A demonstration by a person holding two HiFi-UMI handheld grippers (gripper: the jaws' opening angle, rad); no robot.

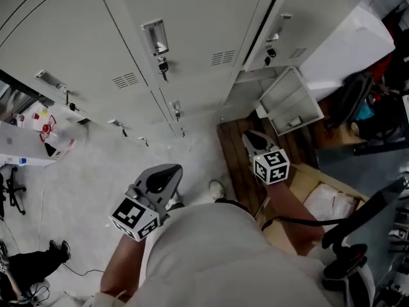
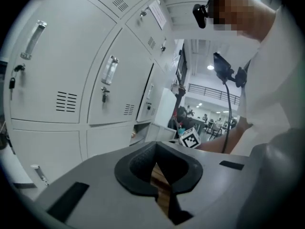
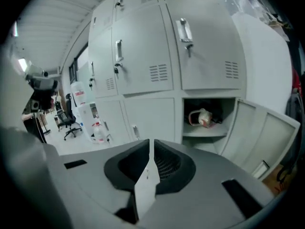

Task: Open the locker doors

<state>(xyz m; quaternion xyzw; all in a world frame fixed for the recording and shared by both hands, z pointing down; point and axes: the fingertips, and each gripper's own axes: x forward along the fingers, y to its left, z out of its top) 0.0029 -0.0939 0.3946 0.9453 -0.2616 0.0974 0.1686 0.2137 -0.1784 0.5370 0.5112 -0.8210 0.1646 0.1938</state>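
A bank of pale grey lockers [image 1: 192, 37] fills the top of the head view. Their doors are closed and have metal handles [image 1: 155, 37] with keys below. One bottom door [image 1: 289, 102] at the right hangs open, and its compartment [image 3: 206, 118] holds a red and white object. My left gripper [image 1: 167, 170] is shut and empty, low and well short of the lockers. The right gripper [image 1: 250, 135] is also shut on nothing, a short way in front of the open door [image 3: 267, 137]. In the gripper views, the left jaws [image 2: 155, 163] and right jaws [image 3: 151, 149] each meet.
A wooden pallet [image 1: 235, 165] lies under the right gripper, with a cardboard box [image 1: 326, 200] beside it. A white jug with red print [image 1: 54, 133] and an office chair [image 1: 13, 187] stand at the left. A black stand [image 1: 358, 229] is at the lower right.
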